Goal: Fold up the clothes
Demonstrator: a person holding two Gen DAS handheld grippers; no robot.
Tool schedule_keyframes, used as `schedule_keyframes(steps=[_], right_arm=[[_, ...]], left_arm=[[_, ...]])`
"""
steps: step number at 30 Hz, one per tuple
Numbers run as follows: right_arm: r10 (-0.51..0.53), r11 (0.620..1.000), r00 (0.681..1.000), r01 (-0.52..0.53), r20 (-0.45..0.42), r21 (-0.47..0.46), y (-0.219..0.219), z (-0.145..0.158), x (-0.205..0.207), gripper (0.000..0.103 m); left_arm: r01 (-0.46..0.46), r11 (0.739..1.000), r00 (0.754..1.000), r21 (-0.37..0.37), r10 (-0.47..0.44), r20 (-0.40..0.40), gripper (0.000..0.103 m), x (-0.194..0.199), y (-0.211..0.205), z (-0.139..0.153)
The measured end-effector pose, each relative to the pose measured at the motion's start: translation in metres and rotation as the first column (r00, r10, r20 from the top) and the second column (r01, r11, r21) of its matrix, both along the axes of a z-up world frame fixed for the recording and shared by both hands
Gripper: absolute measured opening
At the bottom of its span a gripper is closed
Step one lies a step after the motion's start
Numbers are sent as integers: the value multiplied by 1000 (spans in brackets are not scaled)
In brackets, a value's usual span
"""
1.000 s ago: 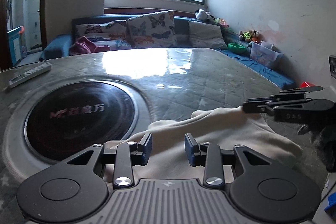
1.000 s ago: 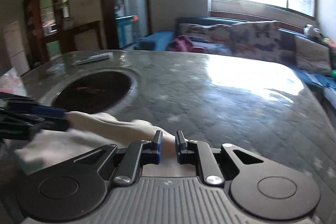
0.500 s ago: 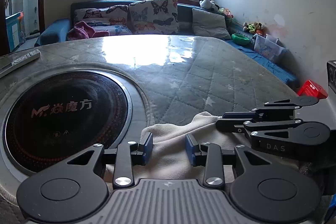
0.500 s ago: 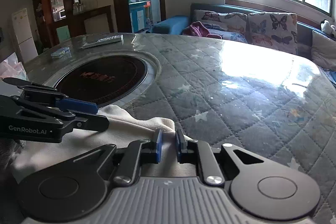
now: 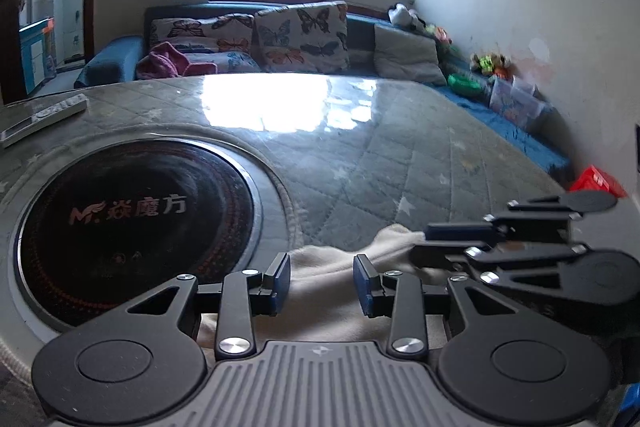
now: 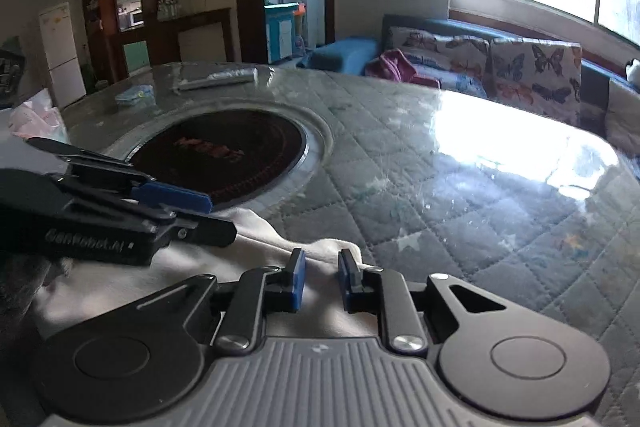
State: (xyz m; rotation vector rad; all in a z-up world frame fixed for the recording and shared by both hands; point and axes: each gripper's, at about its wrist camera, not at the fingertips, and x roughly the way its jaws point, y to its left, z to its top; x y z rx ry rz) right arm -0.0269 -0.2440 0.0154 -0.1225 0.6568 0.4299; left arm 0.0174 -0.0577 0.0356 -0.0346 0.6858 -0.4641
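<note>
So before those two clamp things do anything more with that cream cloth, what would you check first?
1. Left gripper open over the cream cloth: ok.
2. Right gripper open, cloth between its fingers: ok.
3. Either gripper holding cloth: not ok.
4. Cloth off the black round cooktop: cannot tell, its edge lies close.
5. Quilted table bare ahead of the cloth: ok.

A round black cooktop (image 5: 136,227) bearing red lettering is set flush into the quilted, glossy desk (image 5: 360,147). A white remote (image 5: 44,117) is laid near the desk's far left edge. Beyond the desk, butterfly-print cushions (image 5: 300,37) and a pink cloth (image 5: 164,61) are seen on a blue sofa (image 5: 112,63). A white fridge (image 6: 60,55) is visible in the right wrist view.
</note>
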Motion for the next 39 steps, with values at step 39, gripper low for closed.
schedule_keyframes(steps=[39], right_arm=[[112,993,993,-110,42,-42,-5,-1,-120,37]], left_arm=[[-17,995,990,101,3,143,39,-116,48,-21]])
